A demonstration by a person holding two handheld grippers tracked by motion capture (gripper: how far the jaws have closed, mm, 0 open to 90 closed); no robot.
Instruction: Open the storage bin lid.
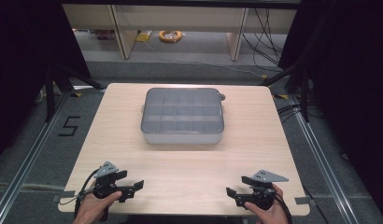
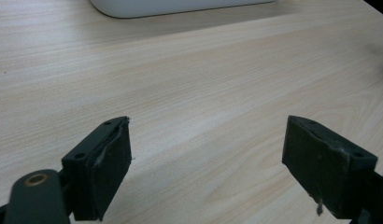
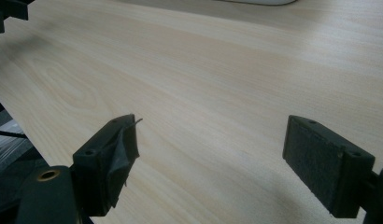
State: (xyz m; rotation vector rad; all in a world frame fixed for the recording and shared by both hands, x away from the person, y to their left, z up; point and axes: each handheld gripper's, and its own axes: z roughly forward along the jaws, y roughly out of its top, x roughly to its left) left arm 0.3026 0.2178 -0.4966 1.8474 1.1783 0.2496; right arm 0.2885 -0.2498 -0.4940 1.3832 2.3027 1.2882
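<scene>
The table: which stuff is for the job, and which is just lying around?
For the job:
- grey lidded box on the table
- left gripper, open
- right gripper, open

Just lying about:
- orange cable coil on the floor beyond
- tape number on the floor

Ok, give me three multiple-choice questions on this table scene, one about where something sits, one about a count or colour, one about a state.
1. Where does the divided box sit on the table?
A. the far middle
B. the near left corner
C. the near right corner

2. What colour is the box's lid?
A. red
B. translucent grey
C. yellow

3. How do the left gripper and the right gripper stand?
A. both open and empty
B. both shut on the box
C. one holding the lid

A: the box lies beyond both grippers, centred.
B: compartments show through the grey lid.
A: bare wood shows between each pair of jaws.
</scene>
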